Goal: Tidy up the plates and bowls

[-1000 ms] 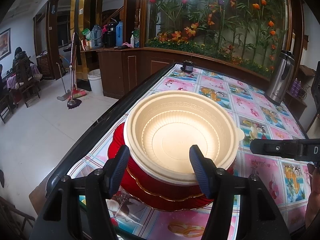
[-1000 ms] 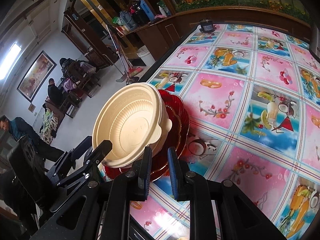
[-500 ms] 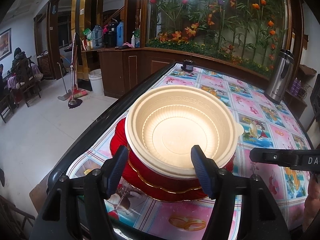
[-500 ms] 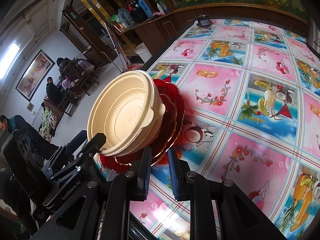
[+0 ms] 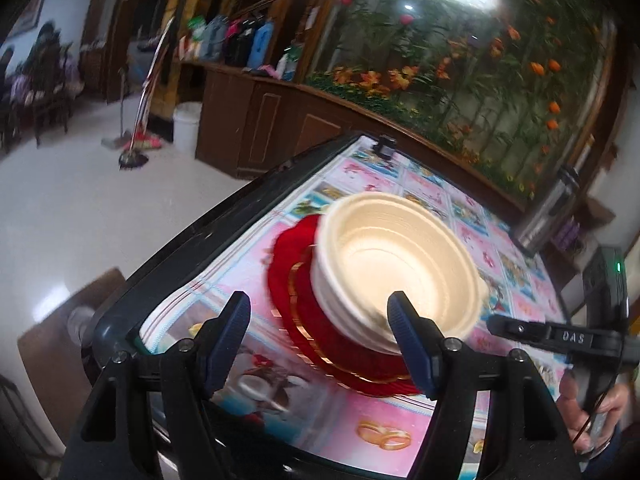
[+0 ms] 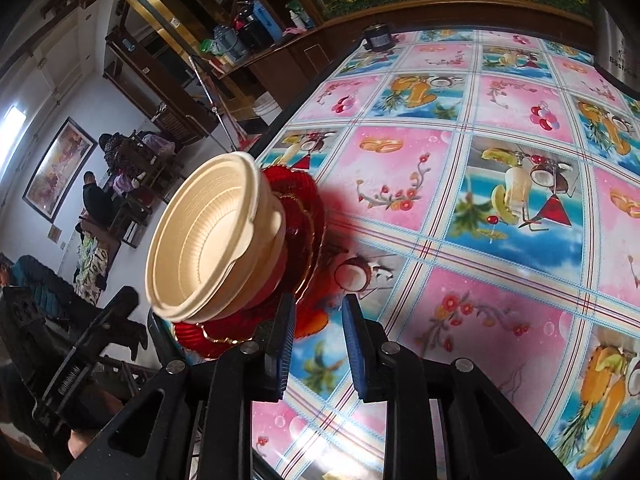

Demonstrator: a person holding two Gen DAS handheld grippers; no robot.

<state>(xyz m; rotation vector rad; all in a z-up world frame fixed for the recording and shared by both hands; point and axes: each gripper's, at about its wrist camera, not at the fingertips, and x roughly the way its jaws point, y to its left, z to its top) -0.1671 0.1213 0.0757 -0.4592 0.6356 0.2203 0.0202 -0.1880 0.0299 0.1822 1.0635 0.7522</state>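
Observation:
Cream plastic bowls (image 5: 396, 268) sit nested on a stack of red gold-rimmed plates (image 5: 296, 304) near the table's left edge. They also show in the right wrist view: the bowls (image 6: 208, 236) and the plates (image 6: 304, 216). My left gripper (image 5: 320, 332) is open and empty, a little short of the stack, fingers wide either side. My right gripper (image 6: 316, 344) has its jaws a narrow gap apart with nothing between them, just right of the plates' rim.
The table has a glossy pink and blue fruit-pattern cloth (image 6: 480, 200) and a dark left edge (image 5: 208, 232). A steel thermos (image 5: 548, 208) stands at the far right. A small dark jar (image 6: 378, 38) sits at the far end. Open floor lies left.
My left gripper has drawn back and tilted, so the stack now looks smaller and farther. My right gripper has also pulled back slightly from the plates. The stack has not moved.

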